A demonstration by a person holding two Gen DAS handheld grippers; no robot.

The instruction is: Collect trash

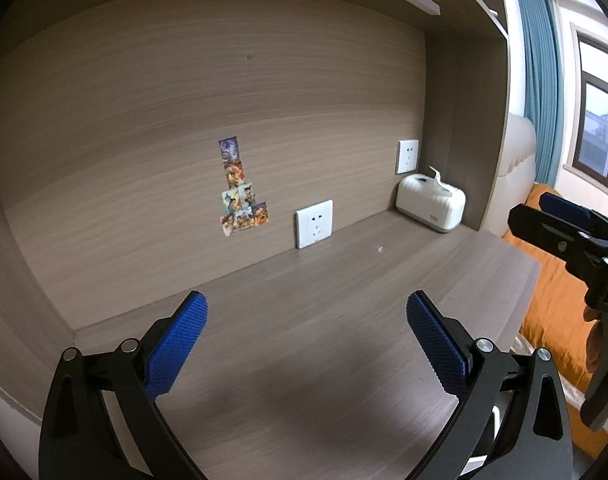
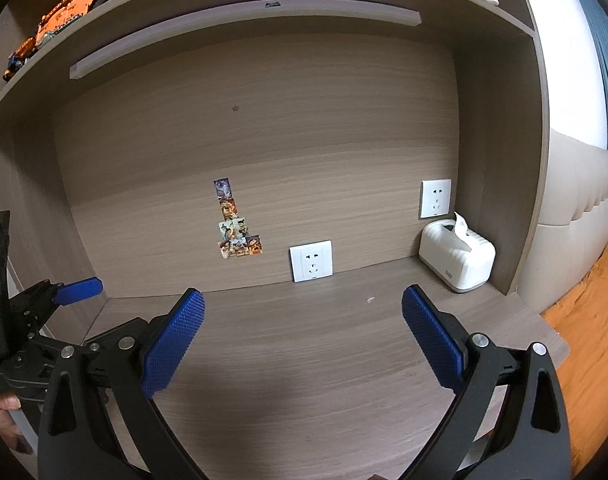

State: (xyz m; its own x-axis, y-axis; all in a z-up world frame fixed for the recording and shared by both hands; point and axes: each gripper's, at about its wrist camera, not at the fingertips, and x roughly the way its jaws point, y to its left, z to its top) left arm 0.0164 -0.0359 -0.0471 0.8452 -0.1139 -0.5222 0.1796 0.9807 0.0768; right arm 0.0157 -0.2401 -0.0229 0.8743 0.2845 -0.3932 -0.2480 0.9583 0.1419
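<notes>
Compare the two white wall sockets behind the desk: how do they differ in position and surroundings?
The lower white wall socket sits at desk level, its bottom edge meeting the wooden desktop; the upper white wall socket is mounted higher and further right. The upper one is just above the white ribbed tissue box; the lower one is nearer the colourful stickers. Both are square with the same hole pattern.

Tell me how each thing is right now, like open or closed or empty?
left gripper: jaws wide open, holding nothing
right gripper: jaws wide open, holding nothing
tissue box: upright, one tissue poking out the top
wall sockets: nothing plugged in
small white scrap: lying loose on the desk
</notes>
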